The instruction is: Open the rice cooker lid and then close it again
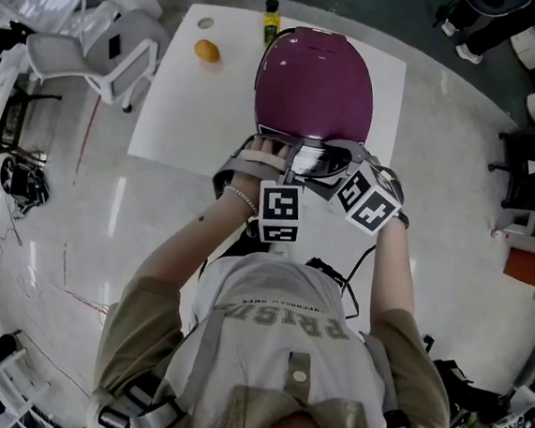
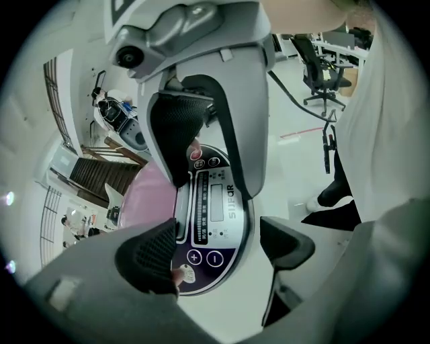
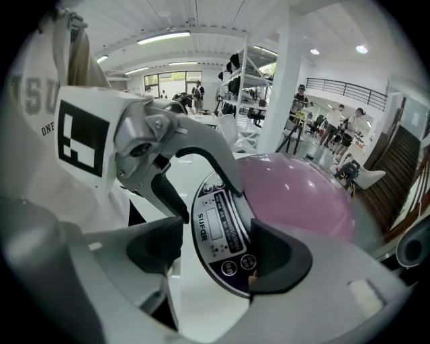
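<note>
A rice cooker with a magenta domed lid [image 1: 312,86] stands on the white table [image 1: 178,113], lid down. Both grippers meet at its front control panel [image 1: 319,161]. My left gripper [image 1: 286,164] is open: in the left gripper view its jaws [image 2: 218,252] straddle the panel [image 2: 211,215], one pad over the panel's edge by the plus and minus buttons. My right gripper [image 1: 348,168] is also open. In the right gripper view its jaws [image 3: 218,252] stand either side of the panel [image 3: 222,232], one finger over the lower buttons beside the pink lid [image 3: 295,195].
An orange [image 1: 207,50] and a yellow-capped bottle [image 1: 271,22] sit at the table's far edge behind the cooker. A white chair [image 1: 92,51] stands off the table's far left. The person's body is close against the near edge.
</note>
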### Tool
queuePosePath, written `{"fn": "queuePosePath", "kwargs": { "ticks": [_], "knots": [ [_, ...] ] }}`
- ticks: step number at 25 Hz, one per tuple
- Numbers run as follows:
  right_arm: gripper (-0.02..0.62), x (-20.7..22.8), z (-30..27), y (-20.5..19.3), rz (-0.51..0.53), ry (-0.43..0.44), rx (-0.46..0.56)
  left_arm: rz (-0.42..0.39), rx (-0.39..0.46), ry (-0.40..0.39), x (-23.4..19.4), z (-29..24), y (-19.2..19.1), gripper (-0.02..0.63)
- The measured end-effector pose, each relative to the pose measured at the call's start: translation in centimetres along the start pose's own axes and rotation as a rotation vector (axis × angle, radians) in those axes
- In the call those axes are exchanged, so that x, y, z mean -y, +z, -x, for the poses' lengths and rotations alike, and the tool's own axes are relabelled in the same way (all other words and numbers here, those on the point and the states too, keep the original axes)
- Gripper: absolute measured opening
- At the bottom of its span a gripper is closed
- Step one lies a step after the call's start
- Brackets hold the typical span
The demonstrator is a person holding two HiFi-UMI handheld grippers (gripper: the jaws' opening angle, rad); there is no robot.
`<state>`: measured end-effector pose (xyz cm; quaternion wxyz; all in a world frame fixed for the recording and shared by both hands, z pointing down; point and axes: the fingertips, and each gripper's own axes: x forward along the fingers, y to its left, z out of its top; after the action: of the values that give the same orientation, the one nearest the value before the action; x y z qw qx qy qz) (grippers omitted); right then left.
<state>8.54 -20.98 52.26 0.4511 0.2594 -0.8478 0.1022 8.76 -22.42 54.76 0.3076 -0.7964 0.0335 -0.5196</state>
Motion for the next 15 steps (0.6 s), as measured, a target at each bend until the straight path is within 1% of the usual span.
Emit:
{"fn": "queuePosePath", "kwargs": {
  "ticks": [3,7,11,13,15],
  "knots": [
    [0.304,-0.08,0.08,0.07,0.006,0.013,-0.034,-0.015,-0.024,0.016,0.08,-0.03,0.02,0.4],
    [0.299,-0.12,0.02,-0.06,0.018,0.022,-0.064,-0.001,-0.015,0.022,0.15,-0.1,0.15,0.4],
    [0.299,-0.16,-0.02,-0.08,0.005,-0.004,-0.043,0.044,0.004,0.029,0.06,0.0,0.32,0.4],
    [0.299,-0.1,-0.07,-0.15,-0.004,-0.027,-0.027,0.047,0.004,0.039,0.01,-0.04,0.37,0.4],
    [0.299,-0.16,-0.14,-0.22,-0.016,-0.032,-0.013,0.043,0.005,0.051,-0.03,-0.08,0.35,0.4]
  ]
}}
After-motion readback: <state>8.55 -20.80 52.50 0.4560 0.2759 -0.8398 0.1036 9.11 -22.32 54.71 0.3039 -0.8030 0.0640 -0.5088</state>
